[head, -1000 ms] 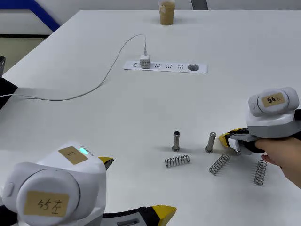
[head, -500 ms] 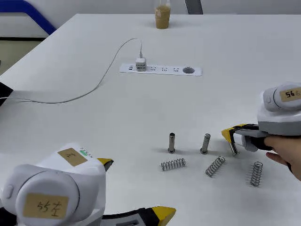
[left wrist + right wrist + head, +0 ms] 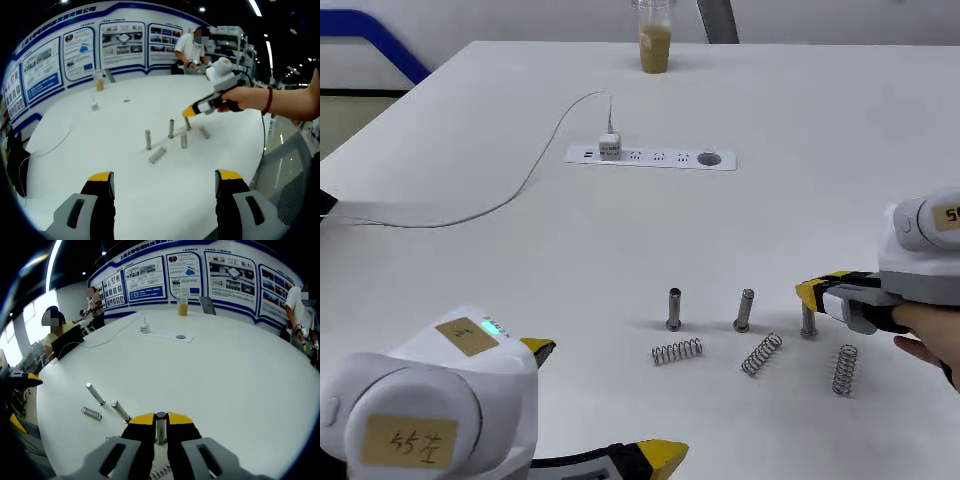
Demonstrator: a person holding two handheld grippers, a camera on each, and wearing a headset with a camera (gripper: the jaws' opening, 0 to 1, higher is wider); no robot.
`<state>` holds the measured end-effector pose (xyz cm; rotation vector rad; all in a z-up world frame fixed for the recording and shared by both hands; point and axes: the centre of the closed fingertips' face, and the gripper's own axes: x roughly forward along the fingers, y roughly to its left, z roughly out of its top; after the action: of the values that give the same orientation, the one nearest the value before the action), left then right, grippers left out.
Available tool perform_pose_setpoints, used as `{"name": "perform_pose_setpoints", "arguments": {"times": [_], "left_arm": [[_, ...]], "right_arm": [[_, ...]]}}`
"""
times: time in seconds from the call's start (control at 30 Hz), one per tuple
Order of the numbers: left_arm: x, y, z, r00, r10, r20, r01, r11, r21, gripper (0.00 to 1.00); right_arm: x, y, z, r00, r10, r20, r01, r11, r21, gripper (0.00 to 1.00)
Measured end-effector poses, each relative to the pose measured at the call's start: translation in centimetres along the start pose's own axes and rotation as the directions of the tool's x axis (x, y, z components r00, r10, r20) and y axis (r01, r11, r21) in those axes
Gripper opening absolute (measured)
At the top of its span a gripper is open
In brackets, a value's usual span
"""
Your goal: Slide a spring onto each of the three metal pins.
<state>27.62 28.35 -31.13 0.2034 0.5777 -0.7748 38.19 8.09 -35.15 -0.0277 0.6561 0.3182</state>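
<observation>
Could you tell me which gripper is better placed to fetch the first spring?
Probably right: the right gripper sits at the rightmost pin, a spring just beside it; the left gripper hangs well back.

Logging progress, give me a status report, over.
Left gripper open, empty. Right gripper shut on rightmost silver metal pin. Three coiled steel springs lie loose, none fitted. Nothing in the way.
</observation>
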Motion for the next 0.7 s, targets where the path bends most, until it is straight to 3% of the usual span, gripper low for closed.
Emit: {"name": "perform_pose_setpoints", "arguments": {"times": [0.37, 0.7], "left_arm": [[-0.18, -0.36, -0.13, 1.0000, -0.010, -0.001, 0.010, 1.000, 0.011, 0.83], [-0.54, -0.40, -0.05, 0.9999, -0.010, 0.007, 0.010, 1.000, 0.013, 0.82]], "right_arm": [[-0.68, -0.04, -0.36, 0.9998, -0.015, -0.015, 0.014, 0.999, -0.052, 0.09], [-0.90, -0.10, -0.63, 0.9995, -0.020, -0.026, 0.018, 0.998, -0.054, 0.09]]}}
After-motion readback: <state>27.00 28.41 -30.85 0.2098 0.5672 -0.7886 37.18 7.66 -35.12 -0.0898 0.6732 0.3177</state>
